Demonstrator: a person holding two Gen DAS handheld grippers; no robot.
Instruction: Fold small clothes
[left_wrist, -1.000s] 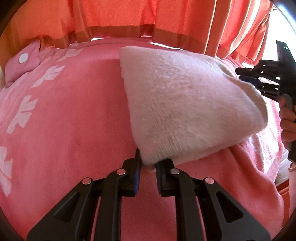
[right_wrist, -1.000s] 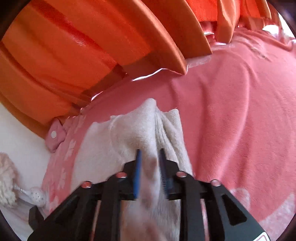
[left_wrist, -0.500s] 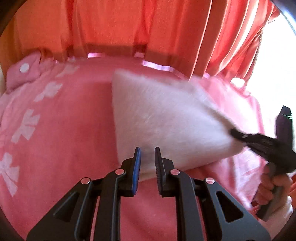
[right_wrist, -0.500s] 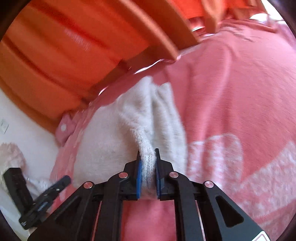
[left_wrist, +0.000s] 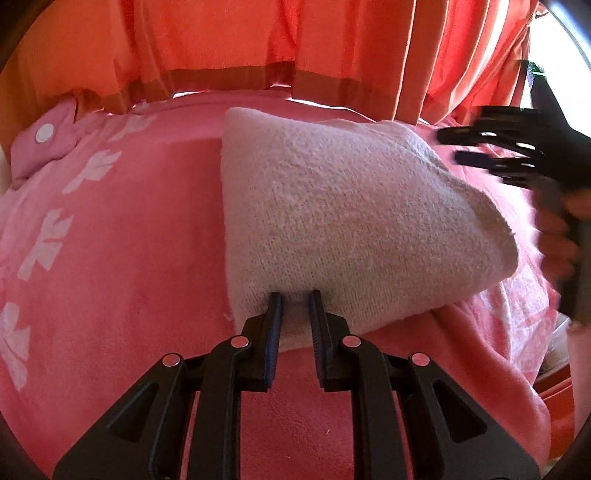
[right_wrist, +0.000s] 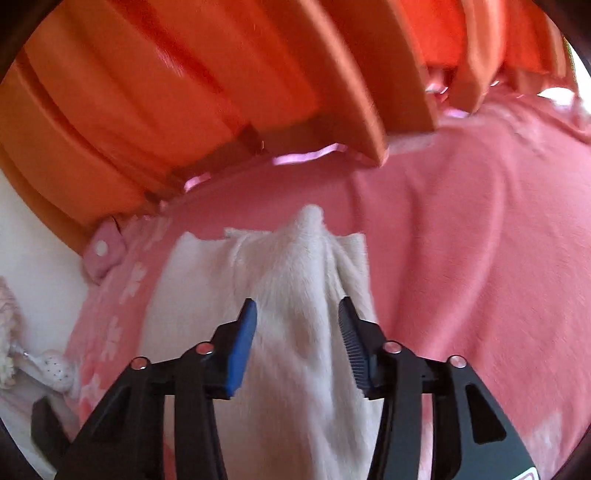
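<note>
Cream knit garment (left_wrist: 351, 221) lies folded on the pink blanket (left_wrist: 122, 266). Its near edge sits between the left gripper (left_wrist: 294, 301) fingertips, whose jaws stand narrowly apart with cloth in the gap; whether they pinch it I cannot tell. From there the fabric spreads toward 12 and 2 o'clock, probably steadied so the fold stays flat. At 3 o'clock the right gripper (left_wrist: 480, 147) hovers beside the far corner. In its own view the right gripper (right_wrist: 297, 314) is spread wide, straddling a raised ridge of cloth without gripping. Orange curtains (left_wrist: 295, 40) hang at 12 o'clock.
</note>
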